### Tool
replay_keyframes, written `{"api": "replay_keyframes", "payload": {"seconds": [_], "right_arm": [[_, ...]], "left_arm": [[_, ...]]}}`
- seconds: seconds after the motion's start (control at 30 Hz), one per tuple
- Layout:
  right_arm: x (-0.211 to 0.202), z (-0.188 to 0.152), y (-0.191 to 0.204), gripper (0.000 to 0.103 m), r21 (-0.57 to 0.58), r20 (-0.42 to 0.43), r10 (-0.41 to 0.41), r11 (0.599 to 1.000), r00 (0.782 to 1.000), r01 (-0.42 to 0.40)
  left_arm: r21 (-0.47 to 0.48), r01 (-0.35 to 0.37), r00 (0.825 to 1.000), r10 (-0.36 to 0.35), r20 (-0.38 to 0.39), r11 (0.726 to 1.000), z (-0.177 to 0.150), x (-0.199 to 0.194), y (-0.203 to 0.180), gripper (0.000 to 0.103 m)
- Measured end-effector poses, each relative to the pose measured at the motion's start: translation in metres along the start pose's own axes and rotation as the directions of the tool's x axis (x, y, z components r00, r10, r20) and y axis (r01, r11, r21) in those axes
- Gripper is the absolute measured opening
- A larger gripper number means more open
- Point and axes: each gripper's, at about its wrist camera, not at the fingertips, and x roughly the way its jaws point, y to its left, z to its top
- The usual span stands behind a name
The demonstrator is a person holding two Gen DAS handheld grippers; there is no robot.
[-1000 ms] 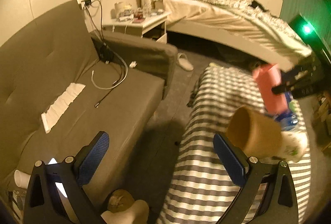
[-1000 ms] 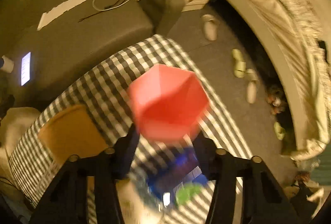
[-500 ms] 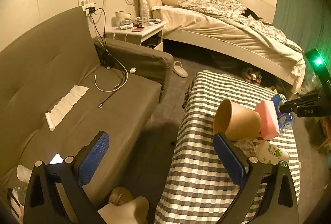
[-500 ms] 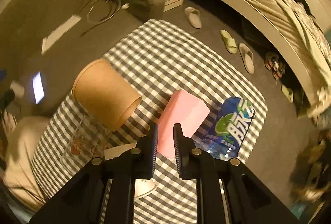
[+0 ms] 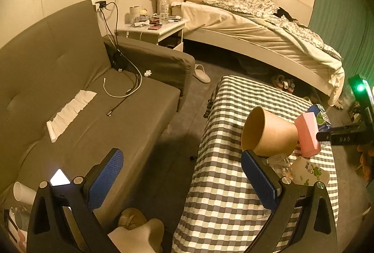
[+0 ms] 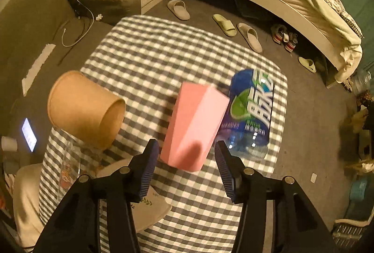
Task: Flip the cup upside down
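Observation:
A pink faceted cup [image 6: 195, 125] stands on the checked tablecloth with its closed end up; it also shows in the left wrist view [image 5: 307, 133]. My right gripper [image 6: 185, 167] is open just behind the cup, its jaws apart on either side and not touching it. My left gripper [image 5: 184, 180] is open and empty over the gap between sofa and table. The right gripper's tip [image 5: 336, 136] shows at the right edge of the left wrist view.
A brown paper cup [image 6: 85, 109] lies on its side left of the pink cup. A blue bottle [image 6: 251, 112] lies at its right. A glass [image 6: 69, 166] and a printed paper cup [image 5: 308, 174] lie near the table's front. Grey sofa [image 5: 81, 101] to the left.
The right gripper turned the pink cup over, set it on the table, let go and opened. The left gripper stayed open and drew back a little.

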Motion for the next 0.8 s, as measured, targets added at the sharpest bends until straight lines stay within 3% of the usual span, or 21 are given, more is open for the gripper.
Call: {"api": "replay_keyframes", "payload": {"seconds": [0.17,0.3,0.5,0.7,0.8], "right_arm": [[0.016,-0.005,0.010,0.050,0.023,-0.018,-0.037,0.999,0.999,0.037],[0.026,-0.006,0.015,0.061,0.076,-0.019,-0.076,0.994,0.997,0.077],[0.030,-0.014,0.019,0.062,0.136,0.006,-0.140,0.981,0.990,0.138],[0.036,-0.024,0.002,0.067,0.266,-0.012,-0.090,0.960,0.996,0.090],[0.049,-0.023,0.006,0.067,0.259,-0.038,-0.067,0.963,0.997,0.074]], "left_arm": [[0.001,0.010,1.000,-0.010,-0.005,1.000,-0.001,0.002,-0.003,0.103],[-0.009,0.016,1.000,-0.016,-0.008,1.000,-0.001,0.002,-0.004,0.103],[-0.003,0.020,1.000,-0.020,-0.003,1.000,-0.003,0.001,-0.003,0.103],[-0.009,0.033,0.999,-0.033,-0.026,0.999,-0.006,0.009,0.001,0.103],[0.003,0.031,0.999,-0.031,-0.030,1.000,-0.007,0.011,0.002,0.103]]}}
